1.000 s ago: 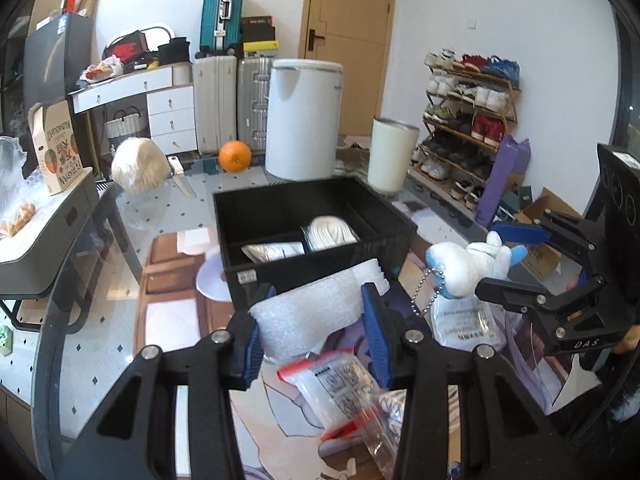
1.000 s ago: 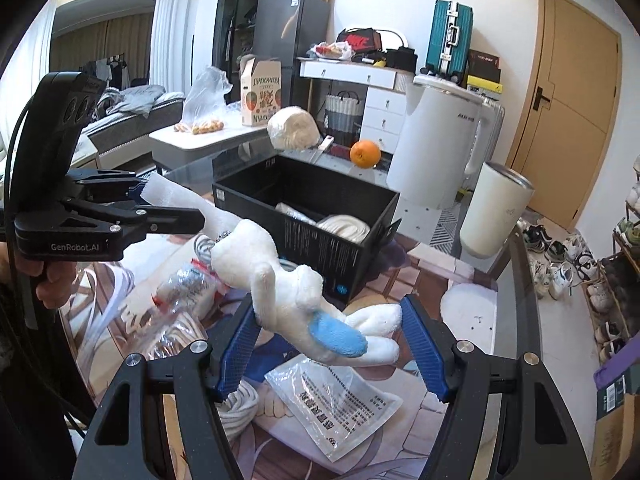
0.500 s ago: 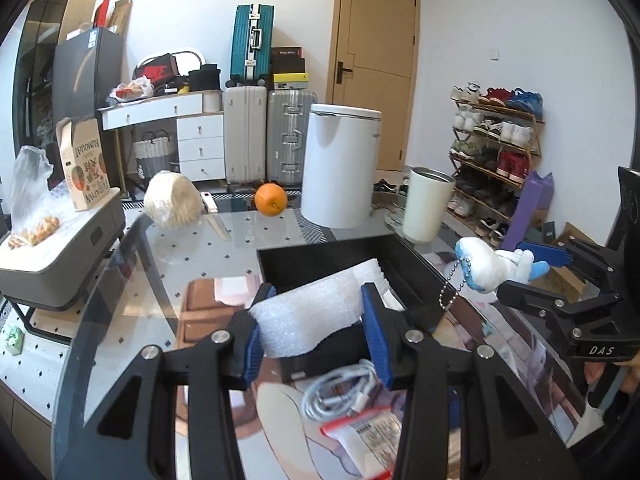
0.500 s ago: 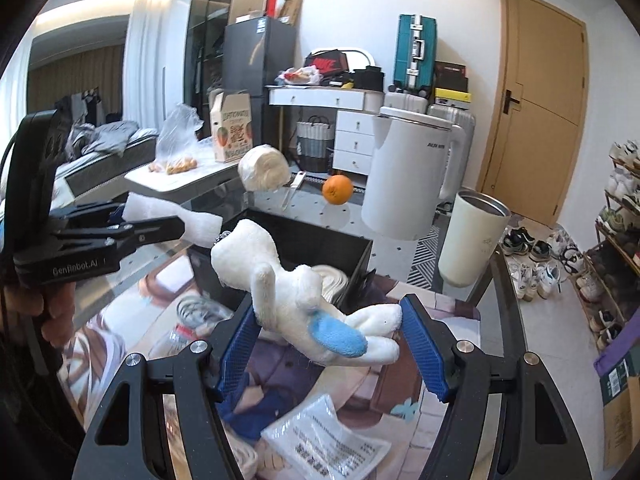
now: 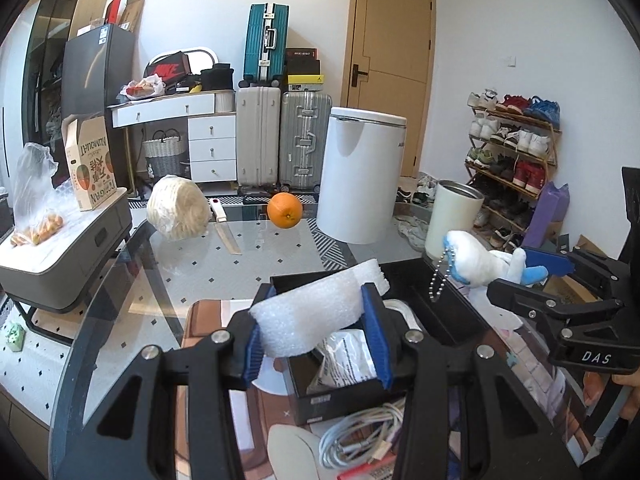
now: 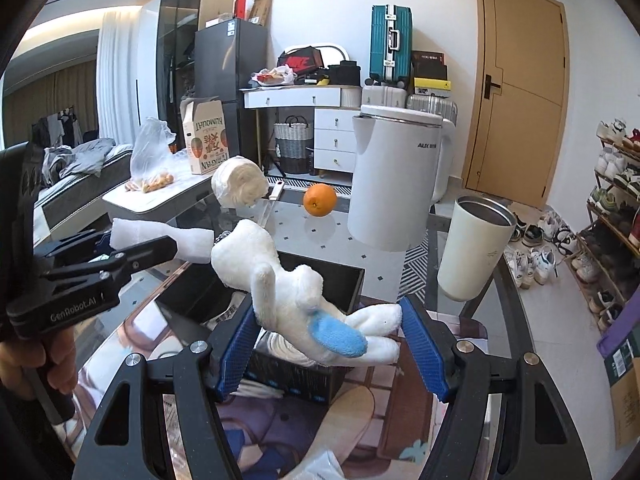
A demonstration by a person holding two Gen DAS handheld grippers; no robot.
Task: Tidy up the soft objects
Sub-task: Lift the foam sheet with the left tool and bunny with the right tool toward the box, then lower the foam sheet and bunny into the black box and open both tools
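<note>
Gripping a white foam sheet roll (image 5: 320, 316) crosswise in the left gripper (image 5: 318, 340), both blue pads pressing into its sides, the roll's far end sticking out past the right pad. Holding it in the air above the near end of the black rectangular plastic bin (image 5: 452, 312) on the glass-topped bench (image 5: 224, 276). Showing inside the bin, right below the roll, a crinkled clear plastic packet (image 5: 348, 360) and a coil of white cord.

Clamping a white plush rabbit toy with a blue ear (image 6: 304, 304) in the right gripper (image 6: 332, 344), the left pad pressing on its body, the right pad touching the tips of its white ears. Lying tilted, head up and away, ears toward the right pad, a small metal ball chain dangling from its head. Hanging over the same bin (image 6: 320, 276), near its closer wall.

Sitting side by side over the bin, the 2 grippers close but not touching.

Resting beyond the bin on the bench: 1 orange (image 5: 285, 210), a white kettle (image 6: 396, 184), a cream steel tumbler (image 6: 476, 248).
</note>
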